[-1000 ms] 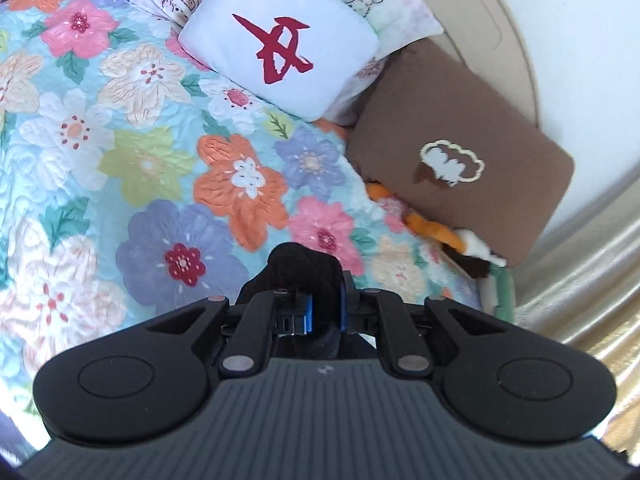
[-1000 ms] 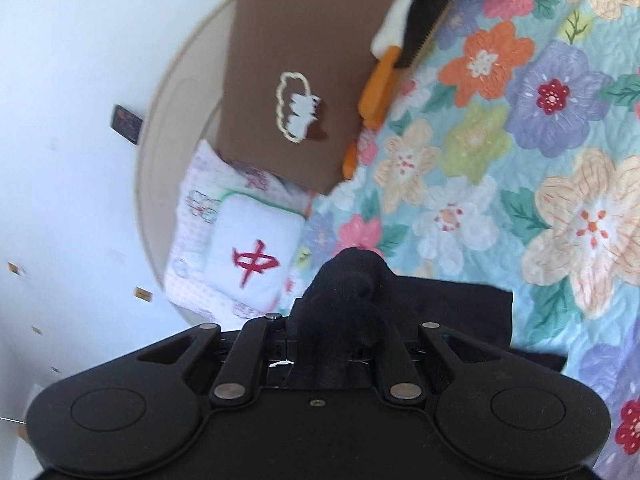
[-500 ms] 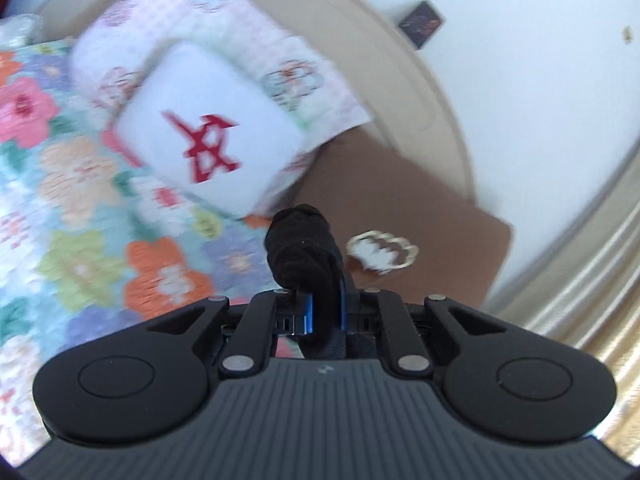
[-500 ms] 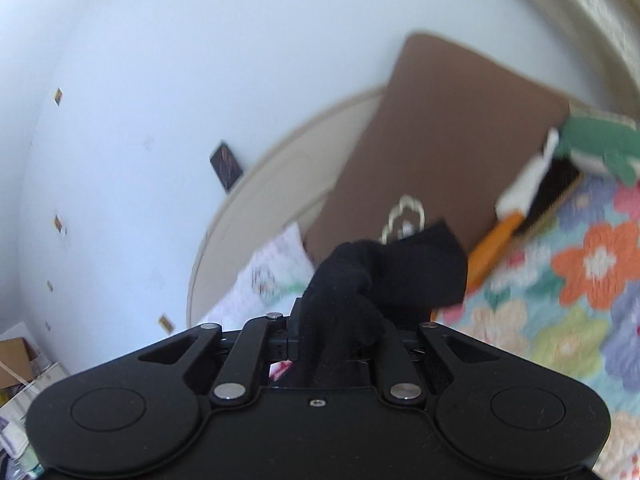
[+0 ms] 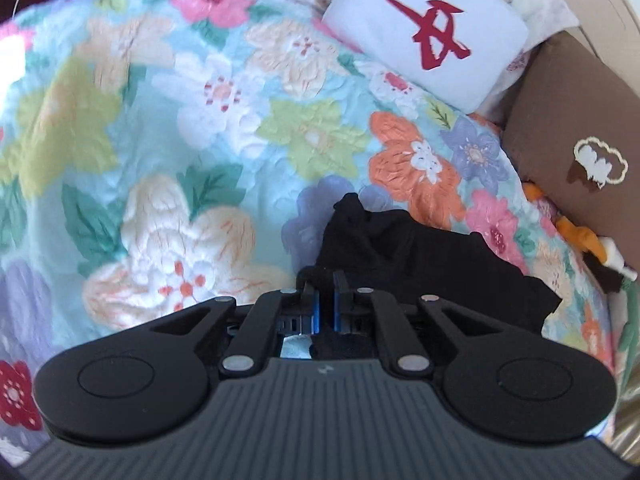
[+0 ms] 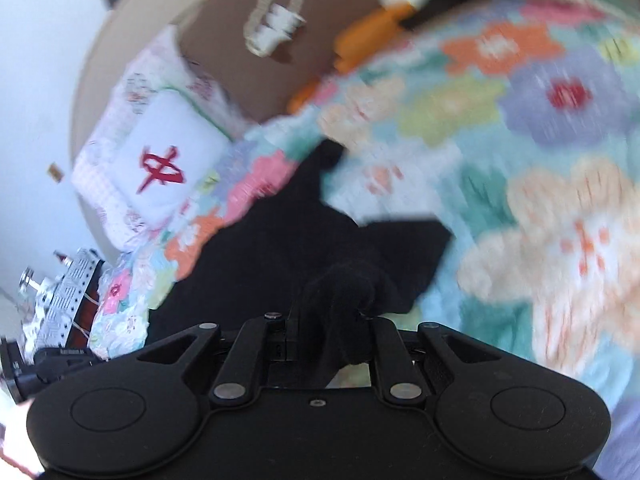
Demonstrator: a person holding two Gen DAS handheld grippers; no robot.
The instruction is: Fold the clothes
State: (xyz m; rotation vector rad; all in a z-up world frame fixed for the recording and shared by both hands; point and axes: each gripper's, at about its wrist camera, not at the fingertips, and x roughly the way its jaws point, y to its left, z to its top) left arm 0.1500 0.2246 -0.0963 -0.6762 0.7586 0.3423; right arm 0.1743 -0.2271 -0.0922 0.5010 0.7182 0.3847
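Note:
A black garment [image 5: 420, 252] lies partly spread on the floral quilt [image 5: 192, 128]. My left gripper [image 5: 326, 300] is shut on a bunched corner of it, close above the quilt. In the right wrist view the same black garment [image 6: 280, 248] spreads left and ahead over the quilt [image 6: 540, 200]. My right gripper [image 6: 332, 320] is shut on another bunched corner of it. The view is motion-blurred.
A white cushion with a red character [image 5: 428, 40] and a brown cushion [image 5: 572, 152] stand at the bed's head, with an orange plush toy [image 5: 580, 236] beside them. The cushions also show in the right wrist view [image 6: 168, 156]. A small metal model [image 6: 64, 280] sits off the bed's left edge.
Both grippers, which had lifted the garment up toward the wall and cushions, have swung back down to the quilt. The garment now spreads out on the bed.

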